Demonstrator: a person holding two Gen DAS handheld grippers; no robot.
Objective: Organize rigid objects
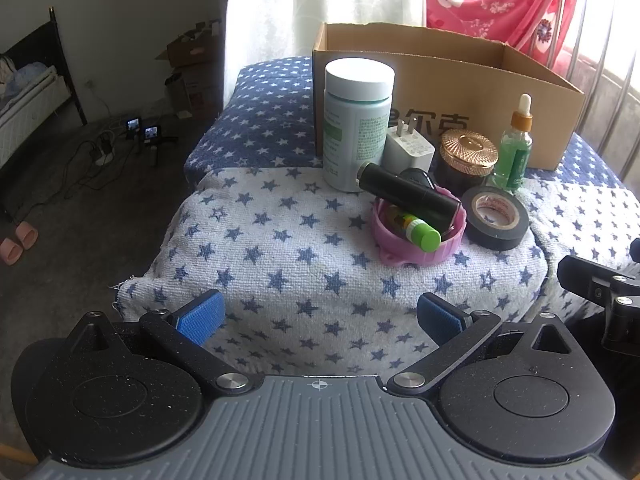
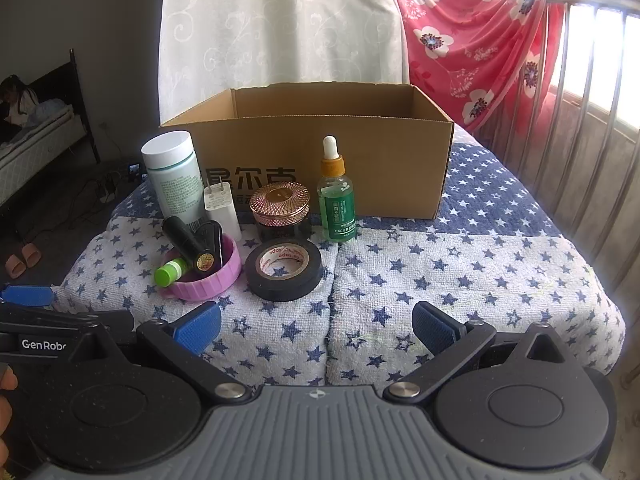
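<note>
Nothing looks sorted yet: the cardboard box (image 2: pixel 320 152), centre frame on the bed (image 2: pixel 460 280), shows no contents, every item clustered left of centre before it; left gripper (image 1: pixel 319 317) and right gripper (image 2: pixel 316 321) fingers wide open, empty.

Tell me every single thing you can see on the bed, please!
box: 1, brown cardboard, open, at the back
big bottle: 1, pale green with white lid, front left of the box
plug: 1, white, beside the big bottle
jar: 1, dark with shiny pink-gold lid, in front of the box
dropper bottle: 1, green with white top, right of the jar
tape roll: 1, black, in front of the jar
pink dish: 1, left of the tape
black tube: 1, leaning in the dish
green-capped tube: 1, in the dish
star blanket: 1, blue and white, under everything
left claw: 1, blue pads, open
right claw: 1, blue pads, open
</note>
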